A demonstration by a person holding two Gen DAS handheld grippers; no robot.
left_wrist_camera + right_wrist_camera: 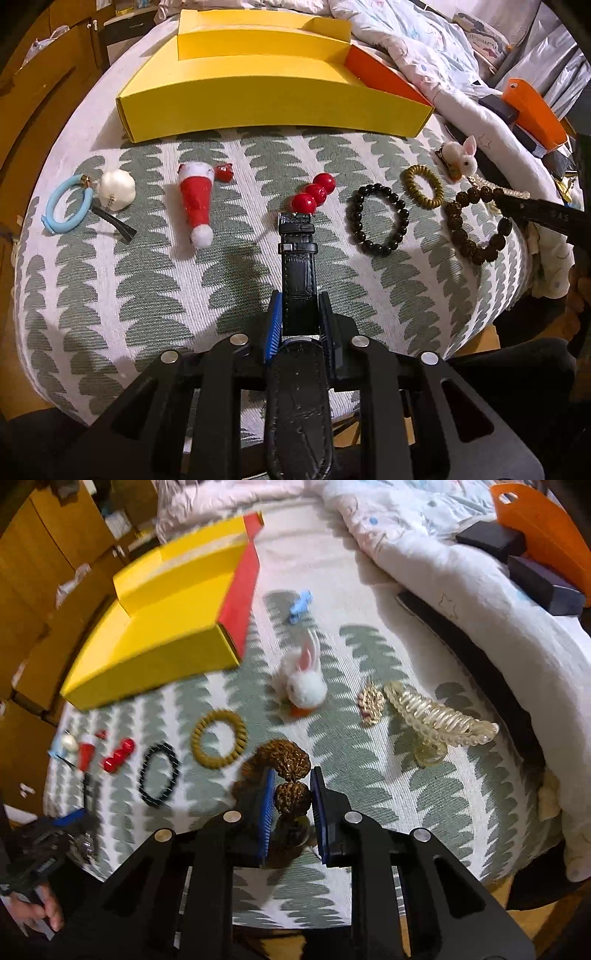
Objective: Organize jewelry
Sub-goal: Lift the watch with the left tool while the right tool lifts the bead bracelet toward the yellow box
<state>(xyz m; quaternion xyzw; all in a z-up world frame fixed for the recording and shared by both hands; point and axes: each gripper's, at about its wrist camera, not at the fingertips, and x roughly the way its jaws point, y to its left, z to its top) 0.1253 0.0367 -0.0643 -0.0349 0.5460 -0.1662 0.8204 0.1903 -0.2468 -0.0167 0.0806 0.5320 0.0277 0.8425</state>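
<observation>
The left gripper (300,321) has its blue-padded fingers clamped on a black leather watch strap (297,258), the buckle end stretching out over the middle of the surface. Over on the right, the right gripper (292,801) is pinched tight on a bracelet of knobbly brown carved beads (280,771), near the surface's right edge; the rest of the loop bunches ahead of the fingers.

Writing is scarce: the left wrist view catches pale letters, something like "PAS", on the right gripper's black finger, too small to be sure.

The surface is a rounded table under a white woven cloth with grey-green scalloped tree shapes (147,280). Along its far edge sits a stepped yellow cardboard box with an orange-red side panel (258,92). In a row across the cloth: a light-blue silicone ring (66,206) touching a white pearly shell charm (117,186), a small red-and-white Santa hat (195,199), three glossy red beads (314,192), a black round-bead bracelet (380,221), an olive spiral hair tie (423,186), and a fluffy white rabbit clip (306,681). Near the right edge lie a gold filigree piece (370,701) and a clear plastic claw clip (439,720).

Behind, a rumpled pale quilt (443,554), an orange plastic basket (543,524) and wooden cabinets (44,554) at left.
</observation>
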